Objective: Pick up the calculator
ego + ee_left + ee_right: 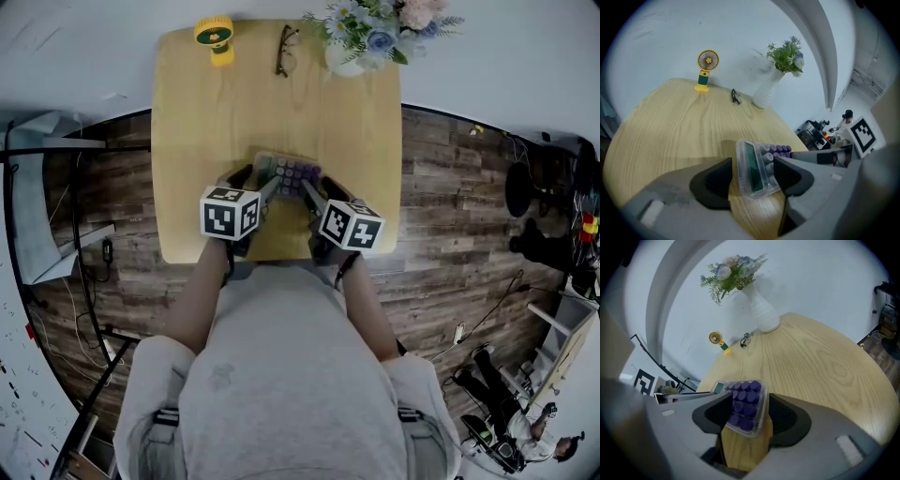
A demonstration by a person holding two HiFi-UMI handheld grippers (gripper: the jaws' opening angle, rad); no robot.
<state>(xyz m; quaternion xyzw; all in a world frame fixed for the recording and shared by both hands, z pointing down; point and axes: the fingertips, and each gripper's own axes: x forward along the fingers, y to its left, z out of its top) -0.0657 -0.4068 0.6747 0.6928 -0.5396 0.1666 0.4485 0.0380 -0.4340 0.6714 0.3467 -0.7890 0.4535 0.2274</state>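
Observation:
The calculator (pixel 289 173) has a clear case, purple keys and a green display. It sits tilted over the near middle of the light wooden table (pixel 211 122). My left gripper (pixel 256 181) is closed on its display end (pixel 754 165). In the left gripper view the left gripper (pixel 752 177) has one pad on each side of the case. My right gripper (pixel 322 192) is closed on the key end. In the right gripper view the purple keys (pixel 745 401) lie between the pads of the right gripper (pixel 747 417). The two grippers face each other across the calculator.
At the table's far edge stand a yellow hand fan (pixel 216 37), folded glasses (pixel 285 49) and a white vase of flowers (pixel 361 39). The table's near edge runs just under the grippers. Wooden floor with cables and equipment (pixel 548 216) lies on both sides.

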